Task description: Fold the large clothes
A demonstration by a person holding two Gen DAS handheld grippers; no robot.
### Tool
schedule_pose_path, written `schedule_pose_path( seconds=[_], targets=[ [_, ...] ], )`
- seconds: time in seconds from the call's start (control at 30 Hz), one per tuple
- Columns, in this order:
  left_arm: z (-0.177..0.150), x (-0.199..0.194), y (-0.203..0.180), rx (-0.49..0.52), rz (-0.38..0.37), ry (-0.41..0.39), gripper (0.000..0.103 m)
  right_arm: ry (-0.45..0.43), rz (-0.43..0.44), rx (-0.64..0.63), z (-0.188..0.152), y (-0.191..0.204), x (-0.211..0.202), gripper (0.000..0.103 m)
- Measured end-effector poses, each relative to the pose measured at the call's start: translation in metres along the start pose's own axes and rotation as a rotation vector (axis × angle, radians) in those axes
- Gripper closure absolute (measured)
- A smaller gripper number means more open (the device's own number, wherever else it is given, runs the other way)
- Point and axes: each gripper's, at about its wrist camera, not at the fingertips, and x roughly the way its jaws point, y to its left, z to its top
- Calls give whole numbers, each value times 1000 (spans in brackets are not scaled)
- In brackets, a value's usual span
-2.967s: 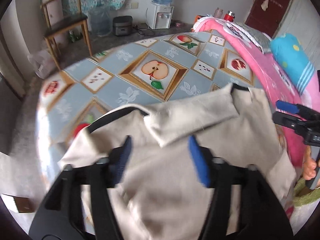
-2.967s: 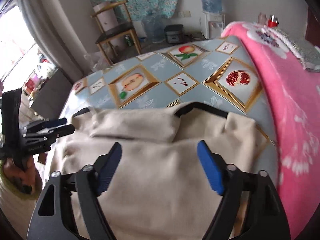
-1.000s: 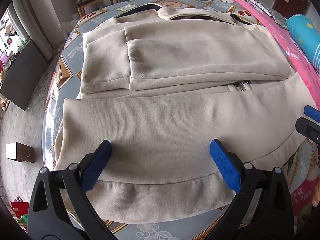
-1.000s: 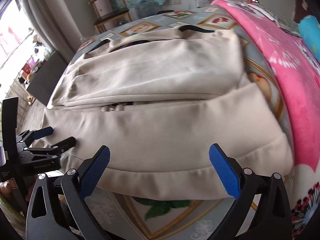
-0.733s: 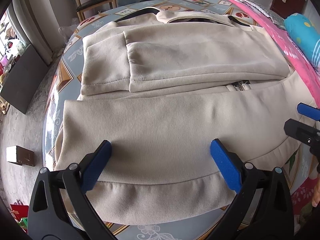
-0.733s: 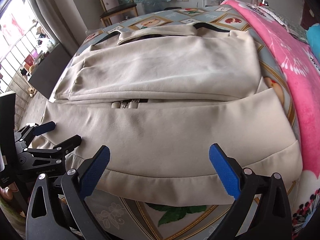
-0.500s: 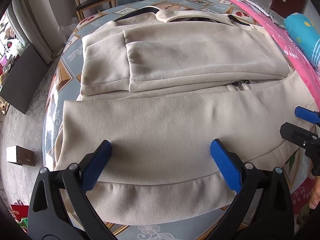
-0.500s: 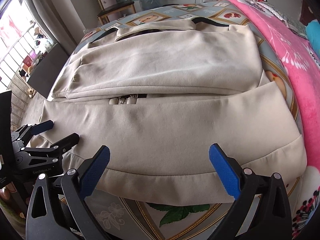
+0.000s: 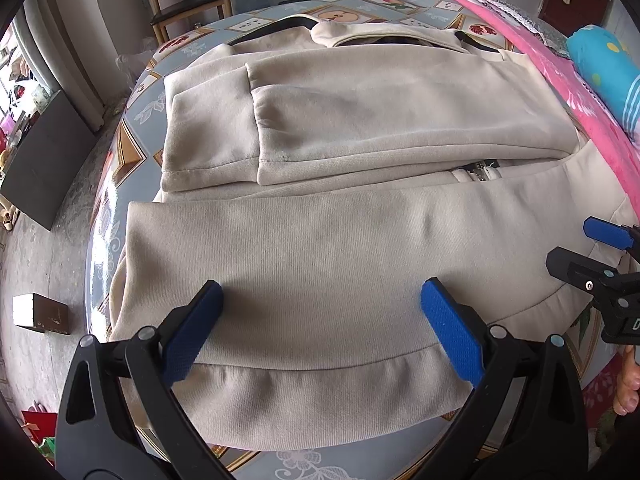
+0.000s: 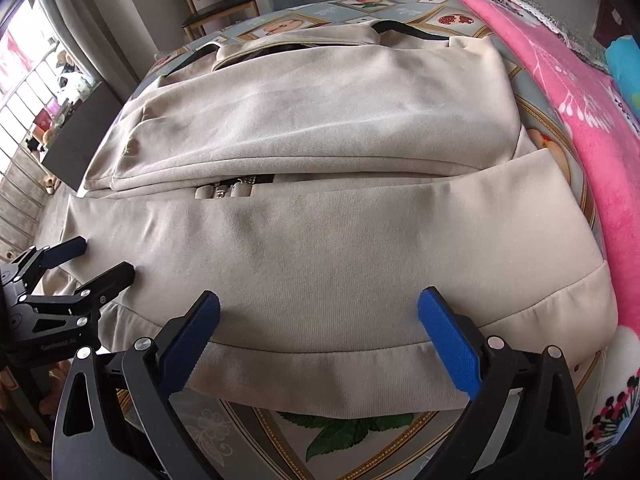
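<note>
While both tongs hang wide open over the near hem, gripping nothing, the jacket (image 9: pixel 328 248) lies spread across the surface (image 9: pixel 120 152), sleeves already folded in over its far half, zipper (image 9: pixel 478 174) peeking out at the middle. The left tongs (image 9: pixel 320 320) sit toward the left end of the hem, the right tongs (image 10: pixel 320 332) toward the right end. To my eye the bottom fold comes next: each should bite the hem band near its own corner, lift together and level, and carry it far enough to meet the collar, keeping the edge straight so the sleeves underneath don't drag. The cloth looks thick and soft, so a deep bite would help. The surface wears a fruit-print cover; a pink blanket (image 10: pixel 560 92) crowds the right side, a wooden chair (image 9: pixel 188 0) stands beyond.
</note>
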Motion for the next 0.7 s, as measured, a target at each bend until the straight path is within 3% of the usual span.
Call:
schedule_pose_path(
  seconds=[0.7],
  targets=[
    [3, 2, -1, -10, 10, 26, 6, 50, -45, 3, 7, 5, 7, 6]
  ],
)
